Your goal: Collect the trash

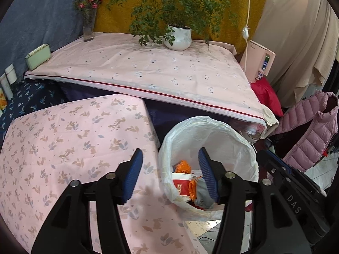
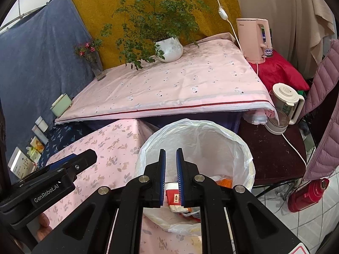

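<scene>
A trash bin lined with a white plastic bag point(image 1: 214, 131) stands beside a low pink table; it also shows in the right wrist view point(image 2: 211, 131). Inside lie a red and white paper cup point(image 1: 180, 185), orange wrappers point(image 1: 184, 166) and grey scraps. The cup point(image 2: 173, 196) and an orange wrapper point(image 2: 225, 183) show in the right wrist view too. My left gripper point(image 1: 169, 173) is open and empty, above the bin's left rim. My right gripper point(image 2: 170, 170) hovers over the bin with its jaws nearly together, a narrow gap between them, nothing held.
A low table with a pink rabbit-print cloth point(image 1: 70, 139) is left of the bin. Behind is a higher pink-covered table point(image 1: 148, 72) with a potted plant point(image 1: 178, 37), a flower vase point(image 1: 88, 27) and a green box point(image 1: 38, 56). A kettle point(image 2: 253, 40), blender jug point(image 2: 284, 105), dark chair point(image 2: 273, 154) and red thermos point(image 2: 307, 194) are at right.
</scene>
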Available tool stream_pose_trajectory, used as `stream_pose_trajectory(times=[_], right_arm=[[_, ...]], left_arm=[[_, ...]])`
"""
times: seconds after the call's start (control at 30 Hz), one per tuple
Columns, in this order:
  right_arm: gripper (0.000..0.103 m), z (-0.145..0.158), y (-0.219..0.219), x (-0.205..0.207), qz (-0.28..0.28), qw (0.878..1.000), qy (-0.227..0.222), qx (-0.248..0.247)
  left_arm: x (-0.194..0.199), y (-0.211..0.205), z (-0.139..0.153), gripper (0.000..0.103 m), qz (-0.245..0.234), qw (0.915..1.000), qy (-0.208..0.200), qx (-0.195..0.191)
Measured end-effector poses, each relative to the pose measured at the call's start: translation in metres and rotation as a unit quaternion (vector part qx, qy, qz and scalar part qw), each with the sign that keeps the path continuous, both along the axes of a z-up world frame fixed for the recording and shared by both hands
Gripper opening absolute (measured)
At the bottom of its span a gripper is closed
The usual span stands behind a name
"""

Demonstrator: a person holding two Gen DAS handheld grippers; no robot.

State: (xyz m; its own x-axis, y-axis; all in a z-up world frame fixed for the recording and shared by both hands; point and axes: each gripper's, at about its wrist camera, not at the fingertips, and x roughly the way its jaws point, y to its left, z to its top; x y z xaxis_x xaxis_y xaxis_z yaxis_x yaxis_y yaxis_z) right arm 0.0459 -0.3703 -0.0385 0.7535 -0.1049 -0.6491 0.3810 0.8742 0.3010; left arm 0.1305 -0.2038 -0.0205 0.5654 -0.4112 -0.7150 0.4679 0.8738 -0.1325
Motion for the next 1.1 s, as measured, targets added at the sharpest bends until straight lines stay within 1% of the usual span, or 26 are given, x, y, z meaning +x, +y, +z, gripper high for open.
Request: stream_pose_trajectory(times=[0.07, 0.13, 0.33, 0.5, 0.7, 0.87, 0.93, 1.0, 1.1], right_arm=[[0.015, 0.001, 0.003, 0.0, 0.002, 1.0, 0.001, -0.003], [0.02, 0.002, 0.007, 0.001, 0.004, 1.0, 0.002, -0.007], [0.022, 0.003, 0.022, 0.004, 0.018, 1.0, 0.009, -0.023], [0.023, 0.003, 0.032, 0.004, 0.027, 0.999, 0.017, -0.036], [0.03, 0.002, 0.046, 0.002, 0.033, 0.997, 0.029, -0.061], [0.032, -0.002, 0.055, 0.0, 0.04, 0.996, 0.039, -0.073], [0.038, -0.003, 0.057, -0.001, 0.04, 0.995, 0.041, -0.076], [0.039, -0.005, 0.06, -0.002, 0.042, 0.995, 0.044, -0.08], [0.039, -0.007, 0.063, -0.004, 0.043, 0.994, 0.05, -0.086]], left_arm=[[0.0, 0.005, 0.0, 0.056, 0.005, 1.0, -0.002, 0.001], [0.0, 0.011, -0.001, 0.056, 0.01, 0.9999, -0.003, 0.002], [0.0, 0.027, -0.003, 0.06, 0.023, 0.9997, -0.001, 0.002], [-0.002, 0.038, -0.006, 0.06, 0.034, 0.9993, -0.007, 0.01], [-0.002, 0.052, -0.01, 0.06, 0.051, 0.9984, -0.01, 0.022], [-0.004, 0.06, -0.015, 0.06, 0.062, 0.9975, -0.009, 0.034], [-0.006, 0.062, -0.017, 0.06, 0.063, 0.9971, -0.011, 0.041], [-0.007, 0.064, -0.02, 0.06, 0.065, 0.9969, -0.01, 0.044], [-0.009, 0.067, -0.022, 0.063, 0.068, 0.9966, -0.008, 0.047]])
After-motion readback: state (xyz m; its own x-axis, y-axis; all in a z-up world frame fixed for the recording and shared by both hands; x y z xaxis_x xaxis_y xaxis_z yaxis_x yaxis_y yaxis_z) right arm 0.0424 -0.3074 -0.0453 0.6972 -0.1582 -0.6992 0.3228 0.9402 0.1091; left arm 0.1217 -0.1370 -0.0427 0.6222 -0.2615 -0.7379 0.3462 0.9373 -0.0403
